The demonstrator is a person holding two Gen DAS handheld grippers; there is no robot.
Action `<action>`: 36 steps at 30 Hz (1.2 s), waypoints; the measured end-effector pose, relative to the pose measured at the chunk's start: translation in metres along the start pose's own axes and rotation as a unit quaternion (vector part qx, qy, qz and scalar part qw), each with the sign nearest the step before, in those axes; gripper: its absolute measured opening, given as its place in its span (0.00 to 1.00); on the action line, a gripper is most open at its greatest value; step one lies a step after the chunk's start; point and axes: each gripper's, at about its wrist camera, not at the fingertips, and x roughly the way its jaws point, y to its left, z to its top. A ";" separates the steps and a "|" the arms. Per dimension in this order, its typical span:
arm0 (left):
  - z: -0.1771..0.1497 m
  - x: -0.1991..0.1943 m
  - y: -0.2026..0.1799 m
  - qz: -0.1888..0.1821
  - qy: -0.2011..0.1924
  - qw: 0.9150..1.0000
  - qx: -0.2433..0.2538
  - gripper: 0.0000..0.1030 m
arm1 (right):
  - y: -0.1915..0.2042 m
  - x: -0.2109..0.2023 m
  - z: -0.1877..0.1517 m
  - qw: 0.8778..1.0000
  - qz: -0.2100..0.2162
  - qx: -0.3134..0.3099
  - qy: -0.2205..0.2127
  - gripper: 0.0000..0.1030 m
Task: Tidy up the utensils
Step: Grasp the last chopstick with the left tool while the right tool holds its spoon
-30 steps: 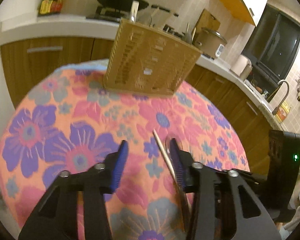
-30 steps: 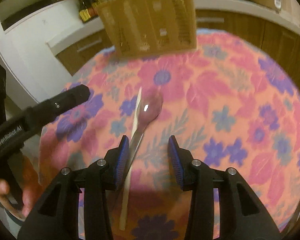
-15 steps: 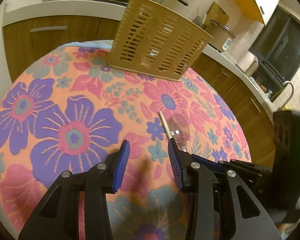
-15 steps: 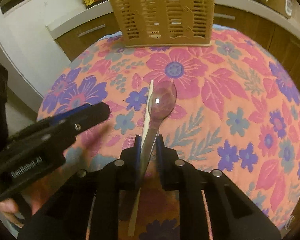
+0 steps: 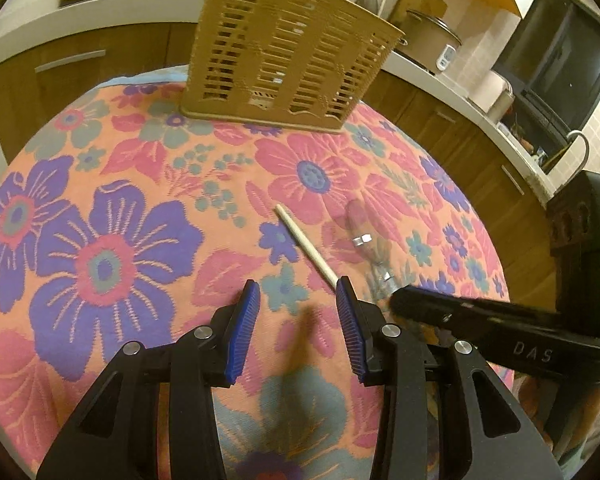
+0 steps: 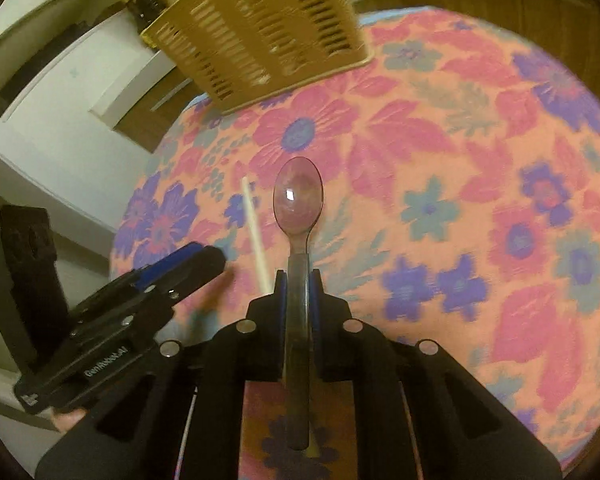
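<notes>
A metal spoon [image 6: 298,200] points away from me, its handle between the pads of my right gripper [image 6: 298,276]. The jaws are closing on the handle and the pads press on it. A pale chopstick [image 6: 256,232] lies on the flowered cloth just left of the spoon. In the left wrist view the chopstick [image 5: 304,244] runs to the right fingertip of my left gripper [image 5: 297,286], which is open with nothing between its blue pads. The spoon [image 5: 360,224] and the right gripper [image 5: 398,300] lie to its right. The left gripper [image 6: 204,258] sits left of the chopstick.
A tan slotted utensil basket [image 5: 284,48] stands at the far edge of the round table with the flowered cloth [image 5: 100,264]. Behind it run wooden cabinets and a white counter [image 5: 120,4] with pots and bottles. A sink tap [image 5: 578,140] is at the far right.
My right gripper went from open beside the spoon handle to closed on it, and the view has rolled. My left gripper came lower and nearer to the chopstick, still open.
</notes>
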 end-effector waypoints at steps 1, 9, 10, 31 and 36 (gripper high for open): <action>0.001 0.001 -0.002 0.001 0.003 1.000 0.002 0.38 | -0.002 -0.004 0.000 1.000 -0.001 -0.004 -0.002 0.08; 0.009 0.026 -0.044 0.070 0.036 0.995 0.057 0.47 | -0.014 -0.017 0.002 0.997 -0.044 -0.058 0.011 0.08; 0.010 0.028 -0.048 0.082 0.037 0.994 0.064 0.47 | -0.018 -0.018 0.002 0.997 -0.050 -0.058 0.009 0.08; -0.005 -0.001 -0.023 0.116 0.053 0.981 0.143 0.02 | -0.017 -0.009 -0.002 0.994 -0.073 -0.076 0.023 0.09; -0.003 -0.005 -0.018 0.097 0.056 0.984 0.140 0.17 | -0.014 -0.006 0.004 0.994 -0.061 -0.073 0.050 0.18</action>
